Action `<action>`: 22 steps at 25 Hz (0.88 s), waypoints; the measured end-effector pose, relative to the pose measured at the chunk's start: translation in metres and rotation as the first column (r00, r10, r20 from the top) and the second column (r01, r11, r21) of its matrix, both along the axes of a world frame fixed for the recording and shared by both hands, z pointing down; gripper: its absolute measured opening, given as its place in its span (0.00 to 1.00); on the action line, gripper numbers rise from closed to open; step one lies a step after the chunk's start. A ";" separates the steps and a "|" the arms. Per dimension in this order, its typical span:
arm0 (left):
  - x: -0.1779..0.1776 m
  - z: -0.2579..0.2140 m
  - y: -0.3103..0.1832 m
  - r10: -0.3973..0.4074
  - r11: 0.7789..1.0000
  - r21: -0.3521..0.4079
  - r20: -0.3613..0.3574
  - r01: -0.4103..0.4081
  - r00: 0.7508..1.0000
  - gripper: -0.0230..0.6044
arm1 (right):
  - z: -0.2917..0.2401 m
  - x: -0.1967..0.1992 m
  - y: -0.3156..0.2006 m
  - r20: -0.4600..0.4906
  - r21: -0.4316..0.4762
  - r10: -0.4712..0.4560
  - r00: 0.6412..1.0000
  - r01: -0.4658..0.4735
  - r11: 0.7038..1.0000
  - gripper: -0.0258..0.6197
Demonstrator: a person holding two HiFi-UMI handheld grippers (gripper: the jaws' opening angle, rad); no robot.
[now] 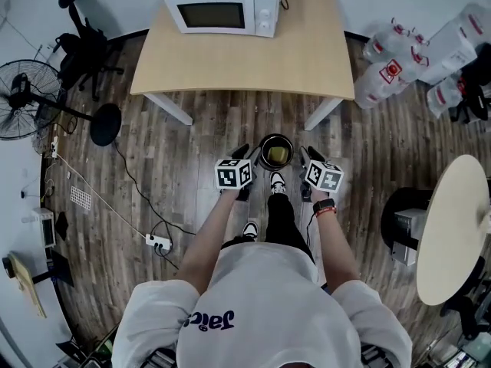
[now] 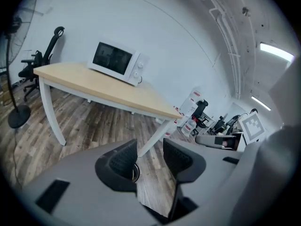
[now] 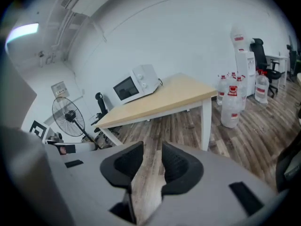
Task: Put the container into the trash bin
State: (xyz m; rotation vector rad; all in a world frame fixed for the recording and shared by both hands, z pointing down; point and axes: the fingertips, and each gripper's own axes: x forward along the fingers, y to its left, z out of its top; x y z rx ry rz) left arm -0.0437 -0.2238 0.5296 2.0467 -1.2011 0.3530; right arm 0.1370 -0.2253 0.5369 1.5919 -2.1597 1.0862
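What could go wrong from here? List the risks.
The trash bin stands on the floor just ahead of the person's shoe, so a careless step could knock it over. The power strip and its cable lie on the floor at the left, a possible trip hazard when moving that way.

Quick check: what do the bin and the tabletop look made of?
Bin: probably metal. It is dark, with a glossy rim that catches the light, though plastic can't be ruled out. Tabletop: pale wood or wood-look laminate with a matte finish. It is an even tan with no glare, and the grain is too faint to tell which.
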 end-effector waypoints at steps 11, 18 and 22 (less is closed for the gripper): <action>-0.026 -0.148 0.035 -0.007 0.958 0.287 0.051 -0.008 0.999 0.31 | -0.155 -0.011 0.040 -0.106 0.255 0.018 0.994 0.009 0.967 0.23; -0.031 -0.224 0.059 0.005 0.902 0.430 0.088 -0.043 0.996 0.26 | -0.224 -0.029 0.067 -0.120 0.386 0.049 0.992 0.001 0.923 0.18; -0.027 -0.254 0.076 0.010 0.873 0.484 0.089 -0.052 0.996 0.21 | -0.250 -0.032 0.083 -0.116 0.433 0.053 0.992 0.002 0.901 0.13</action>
